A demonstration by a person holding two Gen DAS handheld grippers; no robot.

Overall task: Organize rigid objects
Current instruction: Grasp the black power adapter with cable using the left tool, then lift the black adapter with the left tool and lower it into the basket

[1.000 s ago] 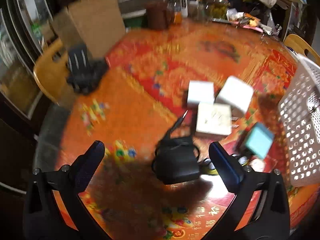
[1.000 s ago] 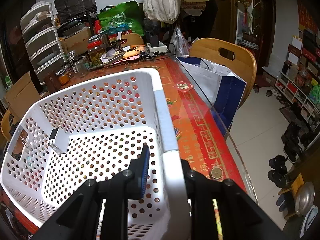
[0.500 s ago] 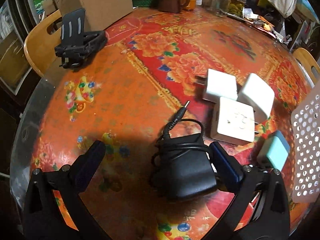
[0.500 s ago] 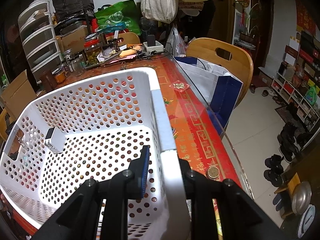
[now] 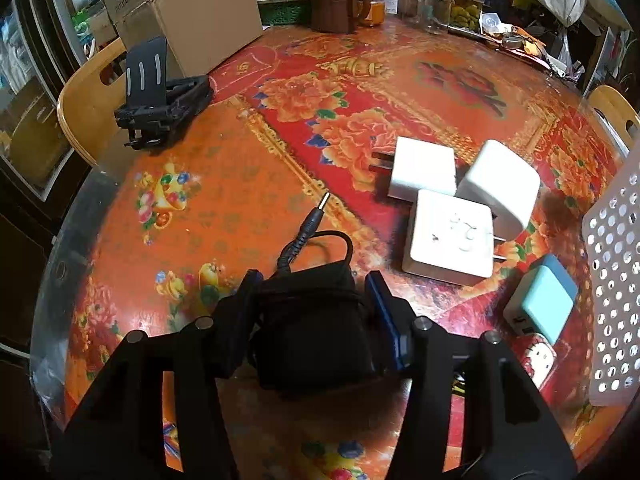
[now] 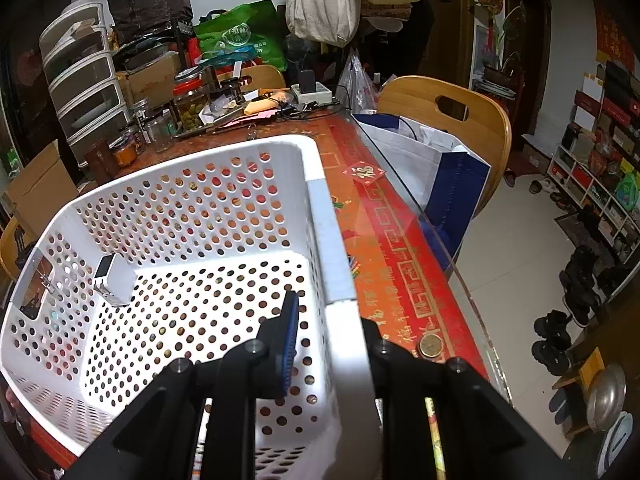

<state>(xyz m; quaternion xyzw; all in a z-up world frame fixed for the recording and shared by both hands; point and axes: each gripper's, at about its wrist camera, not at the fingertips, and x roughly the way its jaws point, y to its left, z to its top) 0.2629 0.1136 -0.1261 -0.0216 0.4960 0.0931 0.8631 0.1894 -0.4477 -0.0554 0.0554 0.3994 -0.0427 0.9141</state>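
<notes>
Both views are sharp, with no motion blur. Strong fisheye distortion bends the edges, and the corners vignette to black. Warm overhead indoor light; the left view is dimmer. Soft glare lies on the glass-topped table. The black adapter reads as a detail-less dark mass. The white basket is bright, near overexposed.

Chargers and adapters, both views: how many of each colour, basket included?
White, on table: 3
White, in basket: 1
Black, in left gripper: 1
Teal: 1
Hello Kitty printed: 1
Total: 7
</notes>
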